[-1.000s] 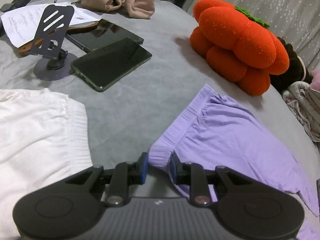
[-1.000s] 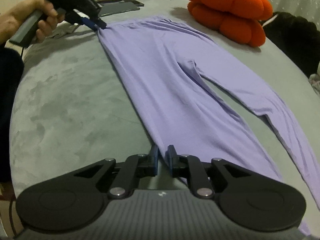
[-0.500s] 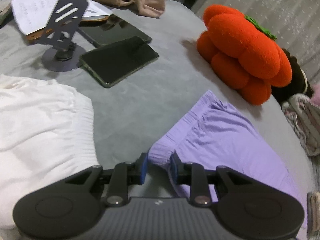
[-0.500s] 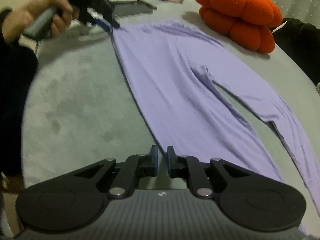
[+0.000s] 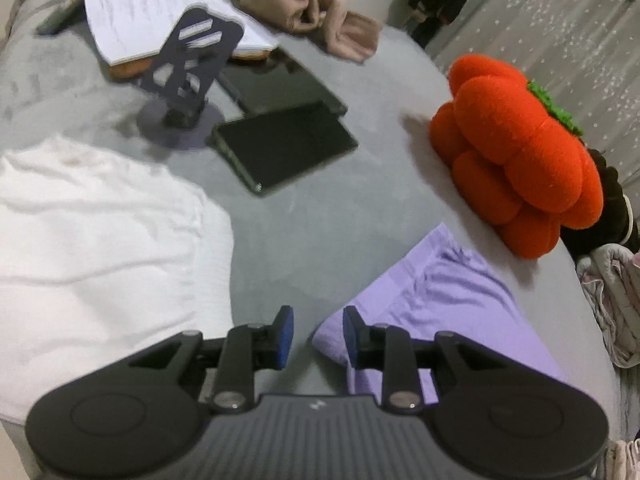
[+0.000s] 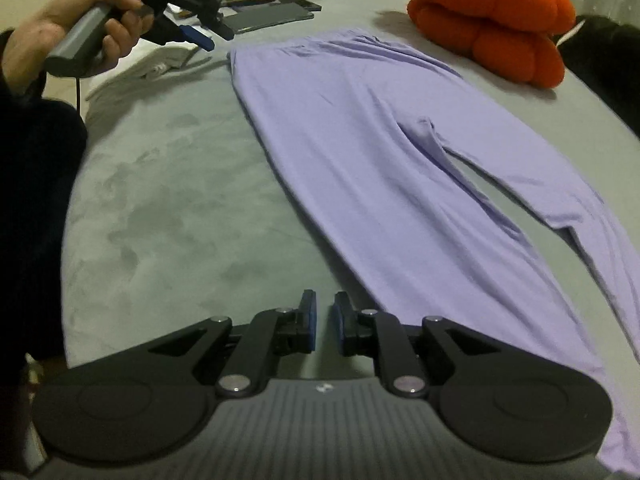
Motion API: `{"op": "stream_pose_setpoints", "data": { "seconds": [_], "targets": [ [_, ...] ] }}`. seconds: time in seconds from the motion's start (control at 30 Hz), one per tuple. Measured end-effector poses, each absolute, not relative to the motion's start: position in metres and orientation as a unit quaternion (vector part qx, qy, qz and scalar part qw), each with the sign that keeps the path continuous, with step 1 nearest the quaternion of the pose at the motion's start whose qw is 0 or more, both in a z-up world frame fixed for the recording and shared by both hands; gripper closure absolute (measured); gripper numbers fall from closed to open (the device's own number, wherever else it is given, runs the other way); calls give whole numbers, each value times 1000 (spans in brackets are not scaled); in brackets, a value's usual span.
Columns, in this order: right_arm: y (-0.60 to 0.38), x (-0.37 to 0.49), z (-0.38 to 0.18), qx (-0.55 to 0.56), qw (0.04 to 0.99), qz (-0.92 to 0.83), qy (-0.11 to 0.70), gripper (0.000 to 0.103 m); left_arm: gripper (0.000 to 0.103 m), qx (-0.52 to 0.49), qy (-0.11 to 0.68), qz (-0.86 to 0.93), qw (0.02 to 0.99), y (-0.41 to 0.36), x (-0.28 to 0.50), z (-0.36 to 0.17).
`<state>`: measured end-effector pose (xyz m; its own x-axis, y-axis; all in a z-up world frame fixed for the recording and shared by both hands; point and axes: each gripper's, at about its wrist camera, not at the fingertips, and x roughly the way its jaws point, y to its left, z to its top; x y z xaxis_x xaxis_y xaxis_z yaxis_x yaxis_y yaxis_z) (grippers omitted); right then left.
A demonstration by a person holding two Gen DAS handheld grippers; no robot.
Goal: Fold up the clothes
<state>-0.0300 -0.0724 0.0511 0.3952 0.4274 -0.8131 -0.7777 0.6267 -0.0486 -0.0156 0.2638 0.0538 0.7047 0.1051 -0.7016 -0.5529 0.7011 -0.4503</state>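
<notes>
Nearest the right-wrist camera, the right gripper (image 6: 323, 322) hovers with its blue pads slightly parted and only grey surface between them, the hem of a trouser leg lying just to its right. The lilac trousers (image 6: 360, 152) lie spread flat on the grey velvety bed cover (image 6: 160, 208), their thin, smooth fabric running away from the camera, legs splayed near and waistband far. At the far left corner of that waistband, the left gripper (image 5: 318, 334) stands spread, the waistband corner just inside its right pad but not pinched; a hand (image 6: 76, 20) holds its handle. Left of it lies a soft, ribbed white garment (image 5: 104, 248). Beyond are two flat black tablets (image 5: 286, 148), a slotted dark phone stand (image 5: 188, 72), papers (image 5: 136, 20) and a crumpled beige cloth (image 5: 312, 16). On the right sits a plump, lobed orange plush pumpkin (image 5: 516, 156), close to the waistband's far side.
</notes>
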Motion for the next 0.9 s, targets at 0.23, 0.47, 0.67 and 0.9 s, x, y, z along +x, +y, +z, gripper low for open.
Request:
{"op": "stream_pose_setpoints", "data": {
  "seconds": [0.23, 0.47, 0.67, 0.9],
  "targets": [
    [-79, -24, 60, -186, 828, 363, 386, 88, 64, -316, 327, 143, 879, 255, 11, 60],
    [-99, -10, 69, -141, 861, 321, 369, 87, 64, -250, 321, 125, 905, 227, 61, 78],
    [-145, 24, 76, -54, 915, 179, 357, 87, 64, -210, 330, 75, 917, 186, 109, 81],
    [-177, 50, 63, -50, 914, 114, 387, 63, 63, -153, 336, -38, 929, 122, 105, 63]
  ]
}}
